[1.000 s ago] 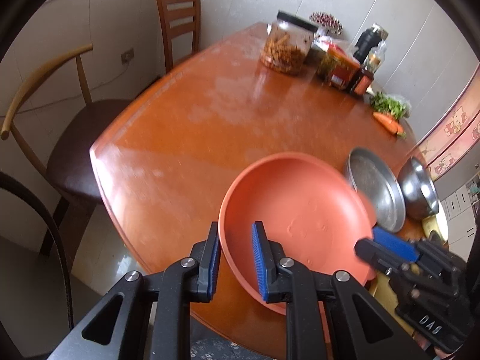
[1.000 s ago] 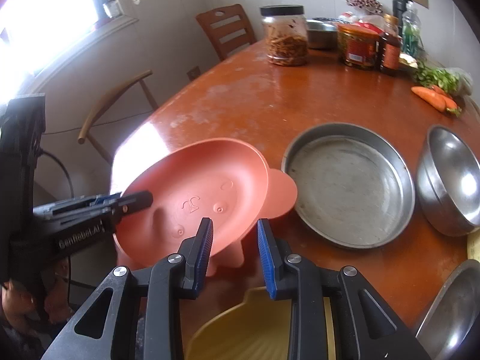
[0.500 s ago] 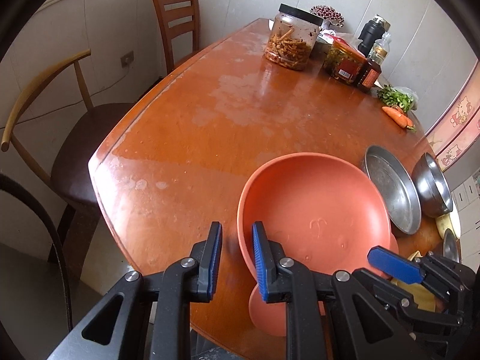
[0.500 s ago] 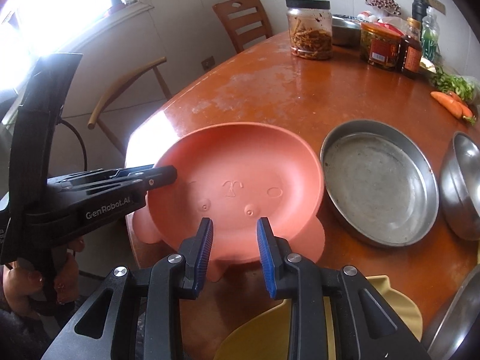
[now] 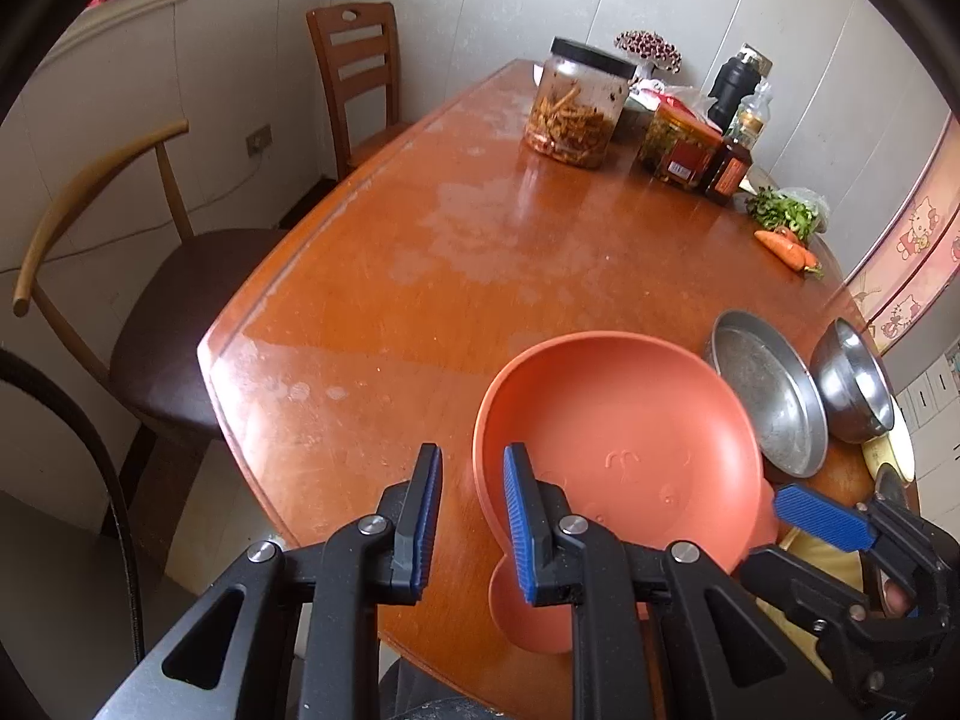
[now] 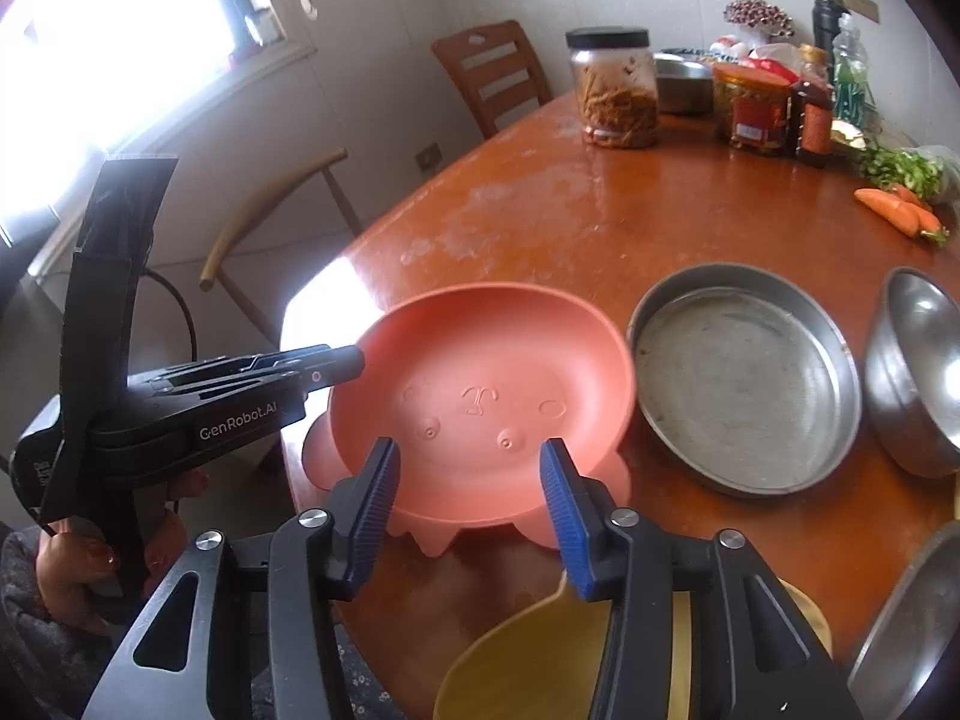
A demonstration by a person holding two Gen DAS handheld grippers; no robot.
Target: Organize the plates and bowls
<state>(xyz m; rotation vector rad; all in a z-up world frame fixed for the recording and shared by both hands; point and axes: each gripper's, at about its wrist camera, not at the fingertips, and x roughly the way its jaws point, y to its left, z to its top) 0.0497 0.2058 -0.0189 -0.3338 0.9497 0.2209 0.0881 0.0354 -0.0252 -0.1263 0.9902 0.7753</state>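
A salmon-pink animal-face plate [image 5: 624, 450] [image 6: 486, 390] rests on the wooden table [image 5: 480, 276] near its front edge. My left gripper [image 5: 468, 516] is open beside the plate's left rim; its right finger stands just inside the rim. In the right wrist view the left gripper [image 6: 345, 360] touches that rim. My right gripper [image 6: 468, 510] is open wide and empty just in front of the plate. A yellow plate [image 6: 540, 654] lies under the right gripper.
A round steel pan [image 6: 744, 378] and a steel bowl [image 6: 918, 372] sit right of the pink plate. Another steel dish [image 6: 918, 630] is at the lower right. Jars [image 6: 618, 90], bottles, greens and carrots [image 6: 900, 210] stand at the back. Chairs [image 5: 120, 276] are left of the table.
The pink plate has come down from tilted to flat on the table. My left gripper has let go of its rim. My right gripper has opened wide.
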